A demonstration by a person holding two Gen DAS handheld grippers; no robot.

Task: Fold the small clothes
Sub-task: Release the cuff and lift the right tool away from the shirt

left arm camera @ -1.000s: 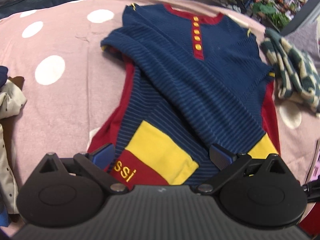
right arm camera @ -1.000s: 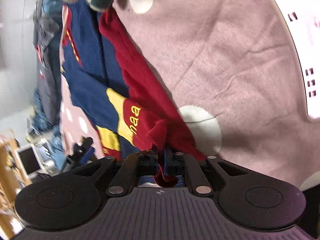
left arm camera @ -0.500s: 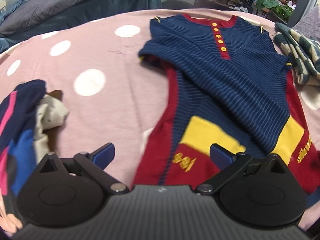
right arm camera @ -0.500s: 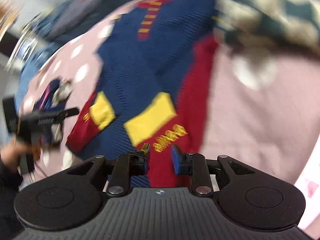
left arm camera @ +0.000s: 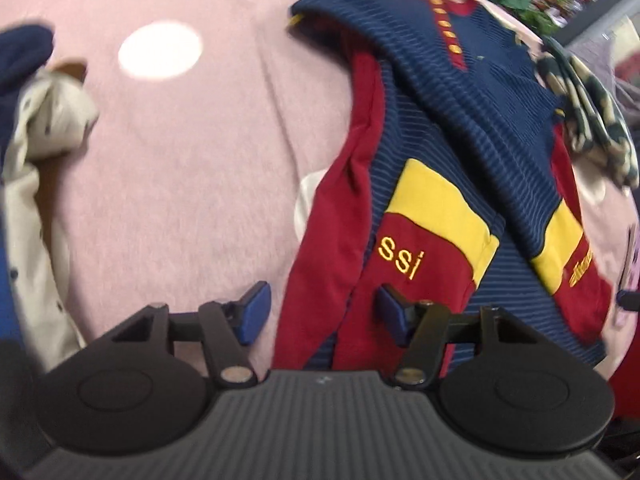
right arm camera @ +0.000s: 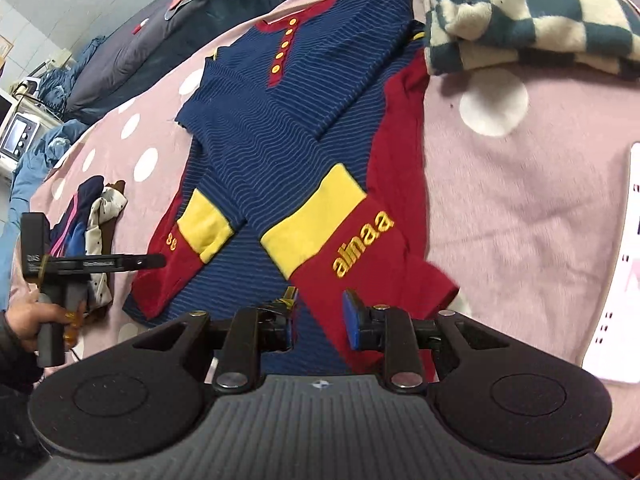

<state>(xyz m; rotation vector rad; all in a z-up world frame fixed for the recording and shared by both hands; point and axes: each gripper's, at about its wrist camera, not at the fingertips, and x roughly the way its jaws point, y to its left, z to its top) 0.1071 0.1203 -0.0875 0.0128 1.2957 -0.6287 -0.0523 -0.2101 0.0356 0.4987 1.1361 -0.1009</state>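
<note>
A navy striped child's shirt (right arm camera: 280,120) with red and yellow cuffs lies face up on the pink dotted bedspread (right arm camera: 520,200), both sleeves folded across its front. It also shows in the left wrist view (left arm camera: 460,120). My left gripper (left arm camera: 320,312) is open, its fingers astride the shirt's lower left red edge. It appears in the right wrist view (right arm camera: 120,262) held in a hand. My right gripper (right arm camera: 318,320) is open, its fingers astride the red "alinaa" cuff (right arm camera: 368,256) at the shirt's lower hem.
A folded green and cream checked blanket (right arm camera: 520,12) lies right of the shirt. A heap of small clothes (right arm camera: 92,216) lies to the left, also in the left wrist view (left arm camera: 36,140). A white printed sheet (right arm camera: 616,280) lies at the right edge.
My right gripper let go of the red cloth, opened and swung round to face the shirt. My left gripper narrowed a little and moved in over the shirt's left hem.
</note>
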